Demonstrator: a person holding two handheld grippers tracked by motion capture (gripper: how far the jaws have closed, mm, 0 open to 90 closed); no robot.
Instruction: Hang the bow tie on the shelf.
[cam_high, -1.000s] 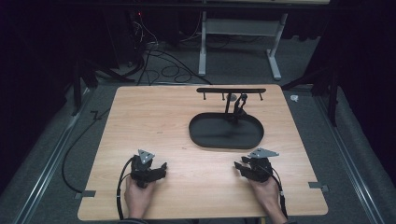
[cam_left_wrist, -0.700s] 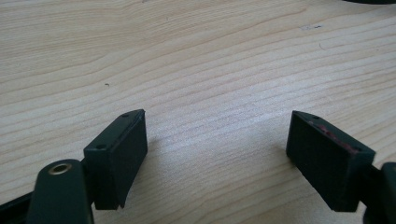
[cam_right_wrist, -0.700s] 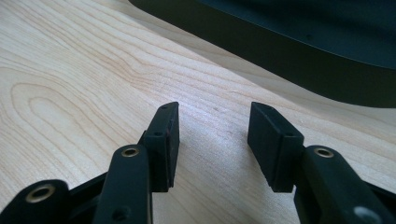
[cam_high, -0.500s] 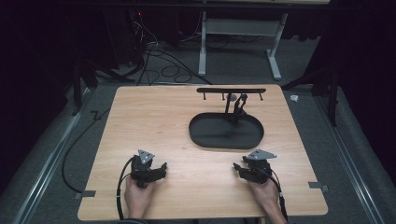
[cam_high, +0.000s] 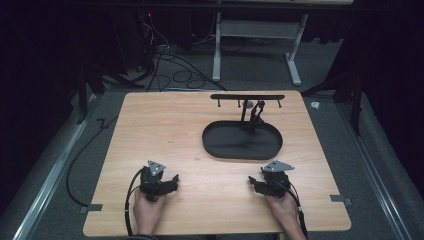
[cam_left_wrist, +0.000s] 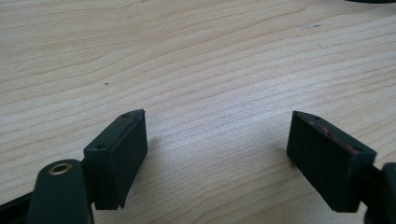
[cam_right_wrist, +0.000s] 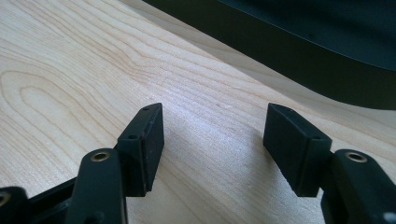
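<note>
My left gripper (cam_high: 175, 179) rests on the wooden table (cam_high: 165, 130) near the front left, held by a hand. Its jaws stand open over bare wood (cam_left_wrist: 215, 135) with nothing between them. My right gripper (cam_high: 251, 182) rests near the front right, also held by a hand, open and empty (cam_right_wrist: 212, 128). A black oval tray (cam_high: 215, 145) lies on the table beyond the right gripper; its rim (cam_right_wrist: 299, 51) runs across the top of the right gripper view. A black stand with a crossbar and small hooks (cam_high: 247, 97) rises from the tray's far end.
The table's left half is bare wood. Cables (cam_high: 170, 65) and a white desk frame (cam_high: 255, 30) lie on the floor beyond the far edge. A black cable (cam_high: 80, 165) trails off the left side. Tape marks (cam_high: 340, 199) sit near the front corners.
</note>
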